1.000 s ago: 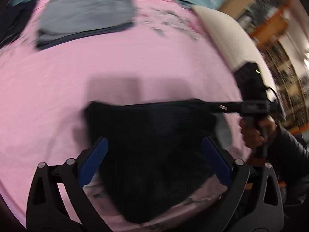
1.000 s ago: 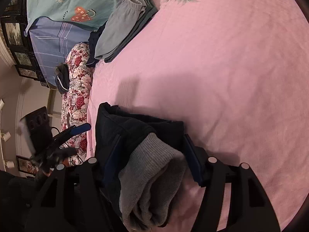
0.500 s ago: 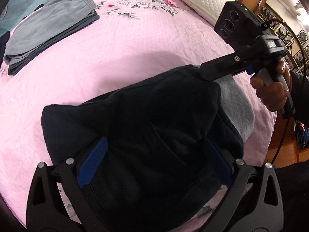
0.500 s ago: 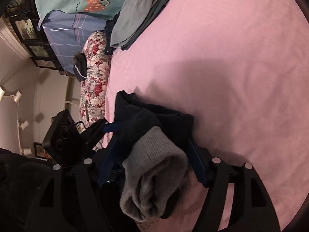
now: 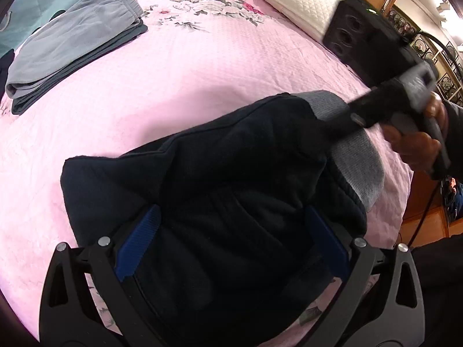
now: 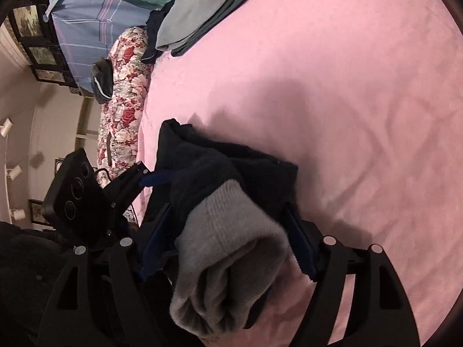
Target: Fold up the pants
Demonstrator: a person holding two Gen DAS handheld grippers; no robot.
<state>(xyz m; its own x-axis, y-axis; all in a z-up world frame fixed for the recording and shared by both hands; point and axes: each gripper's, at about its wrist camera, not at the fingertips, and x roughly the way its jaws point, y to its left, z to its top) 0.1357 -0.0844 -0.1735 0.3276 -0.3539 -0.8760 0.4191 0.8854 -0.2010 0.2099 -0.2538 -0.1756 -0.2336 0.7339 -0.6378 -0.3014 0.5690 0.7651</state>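
- The bed (image 5: 202, 66), under a pink quilted cover, carries everything; the dark pants (image 5: 231, 190) lie bunched in a thick bundle near its front edge, with the grey ribbed waistband (image 6: 231, 245) turned out at one end.
- The pants look like heavy fleece: soft, limp and bulky, not slippery. I judge they will sag and unroll if lifted by one layer, so the firm waistband or a folded edge, pinching all layers, is the better hold.
- The left claw (image 5: 231, 248) stands wide, blue pads either side of the dark cloth and not visibly pressing it.
- The right claw (image 6: 228, 245) has just been opening; the waistband roll sits between its pads, which look loose against it rather than clamped.
- Only the left view shows the hand (image 5: 413, 144) on the right handle, the white pillow (image 5: 292, 3) and the whole outline of the bundle.
- Only the right view shows the rolled waistband end-on and the flowered bed side (image 6: 124, 92); both show the folded grey pants (image 5: 72, 46) further up.
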